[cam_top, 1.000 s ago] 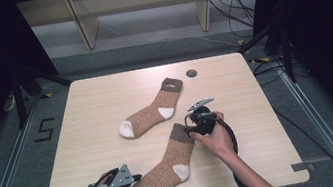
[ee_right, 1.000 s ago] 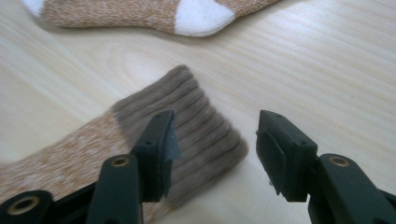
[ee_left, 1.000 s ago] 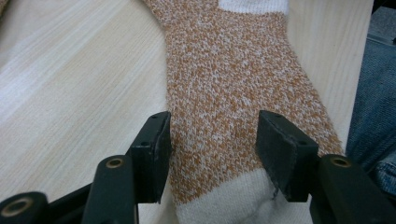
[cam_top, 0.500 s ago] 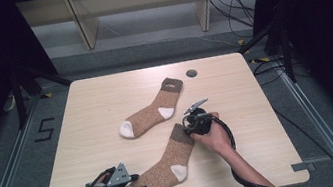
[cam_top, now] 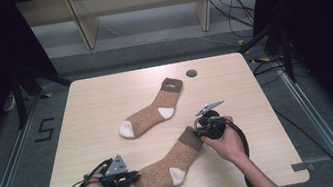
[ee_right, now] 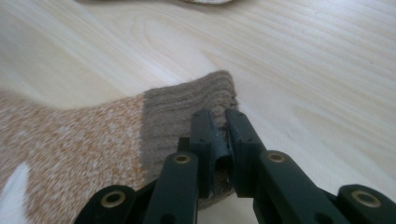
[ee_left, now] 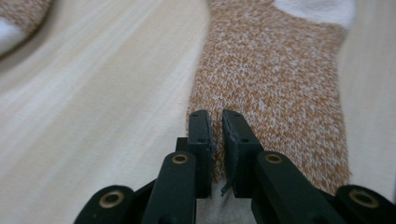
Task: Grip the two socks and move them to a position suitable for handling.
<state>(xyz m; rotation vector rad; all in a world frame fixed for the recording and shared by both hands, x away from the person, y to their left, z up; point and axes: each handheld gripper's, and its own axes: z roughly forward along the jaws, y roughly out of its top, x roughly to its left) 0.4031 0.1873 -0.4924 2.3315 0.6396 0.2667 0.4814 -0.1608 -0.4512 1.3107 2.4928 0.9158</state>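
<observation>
At the near edge of the table, the near sock is pinched at its toe by the just-closed left tongs and at its brown cuff, seen close in the right gripper view, by the just-closed right tongs. Its long axis is seen running from near left to far right.

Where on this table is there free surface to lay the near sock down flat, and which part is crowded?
The table is bare along its left side, left of the far sock, and along the right edge past the right gripper. The far strip beside the round hole is narrow. It is crowded at the near edge, where the left gripper and right gripper pinch the near sock.
</observation>
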